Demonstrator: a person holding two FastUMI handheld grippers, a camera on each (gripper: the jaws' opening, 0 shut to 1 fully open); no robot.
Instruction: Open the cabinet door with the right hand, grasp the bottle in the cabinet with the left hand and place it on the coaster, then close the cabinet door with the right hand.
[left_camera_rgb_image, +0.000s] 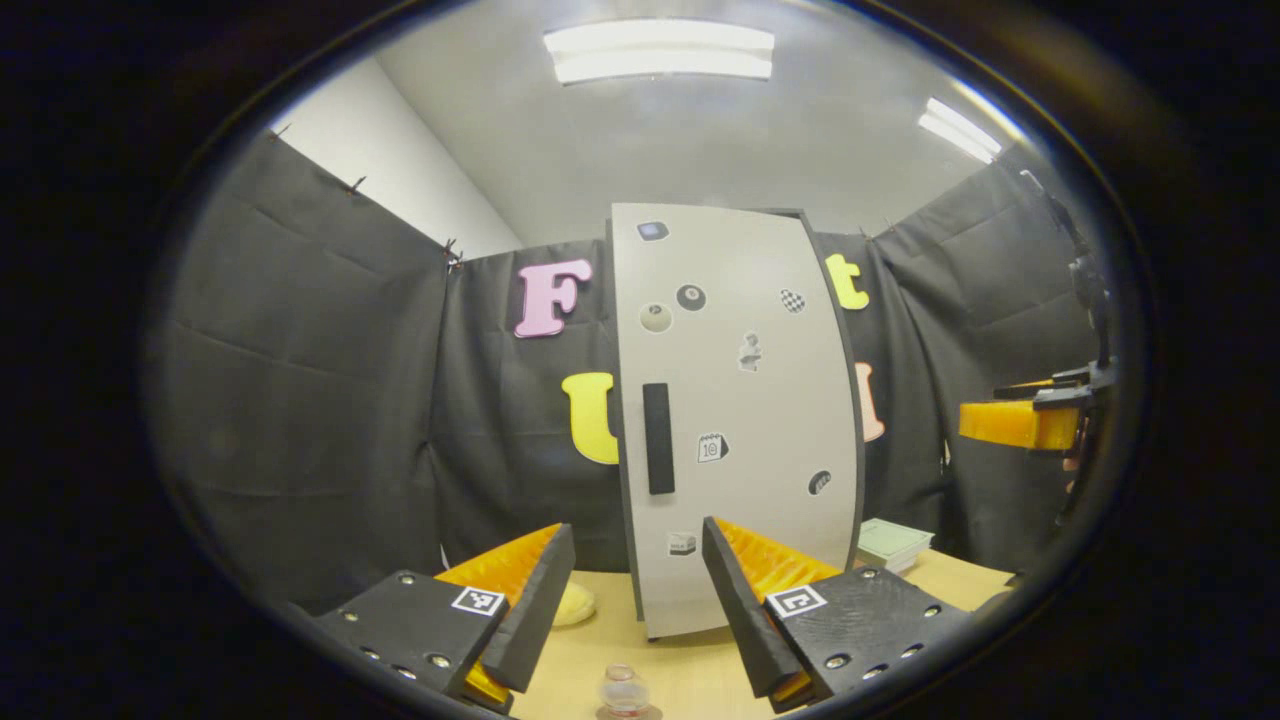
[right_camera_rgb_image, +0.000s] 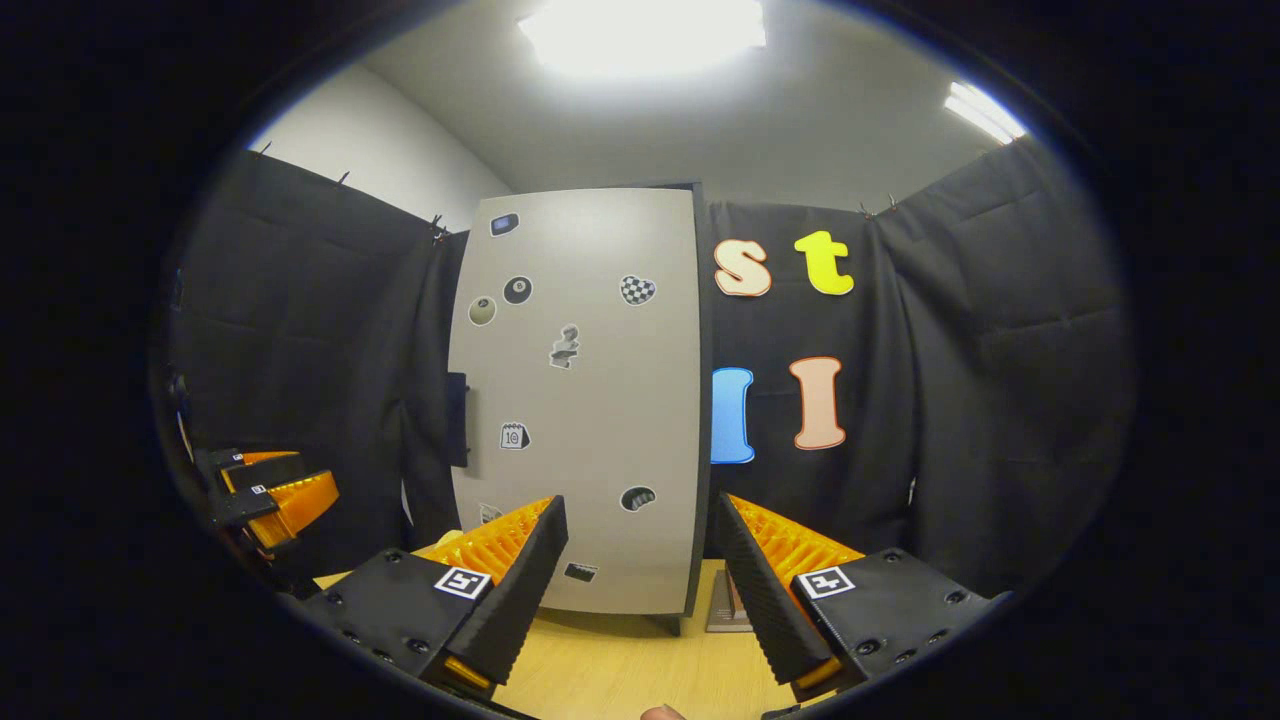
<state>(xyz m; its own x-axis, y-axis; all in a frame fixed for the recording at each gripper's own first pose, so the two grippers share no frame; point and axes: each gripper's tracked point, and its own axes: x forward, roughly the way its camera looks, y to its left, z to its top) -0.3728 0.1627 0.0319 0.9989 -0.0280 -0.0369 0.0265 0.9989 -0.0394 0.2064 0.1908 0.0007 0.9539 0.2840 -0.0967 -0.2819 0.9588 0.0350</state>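
While the cabinet door (left_camera_rgb_image: 735, 420) stands shut, nothing of the task appears begun. Left gripper (left_camera_rgb_image: 638, 590): fingers spread, holding nothing, hovering near the table (left_camera_rgb_image: 690, 680) in front of the door. Right gripper (right_camera_rgb_image: 640, 570): fingers spread, empty, facing the door's right half. The door's dark handle (left_camera_rgb_image: 658, 438) sits on its left edge, so the right gripper is offset from it. A bottle top (left_camera_rgb_image: 622, 690) shows at the near table edge, just below the left gripper; whether this is the task's bottle I cannot tell. A pale round object (left_camera_rgb_image: 575, 603), possibly the coaster, lies left of the cabinet base.

Risks, as judgement: the right gripper must cross left to reach the handle and may collide with the left gripper. A swinging door could sweep that round object.
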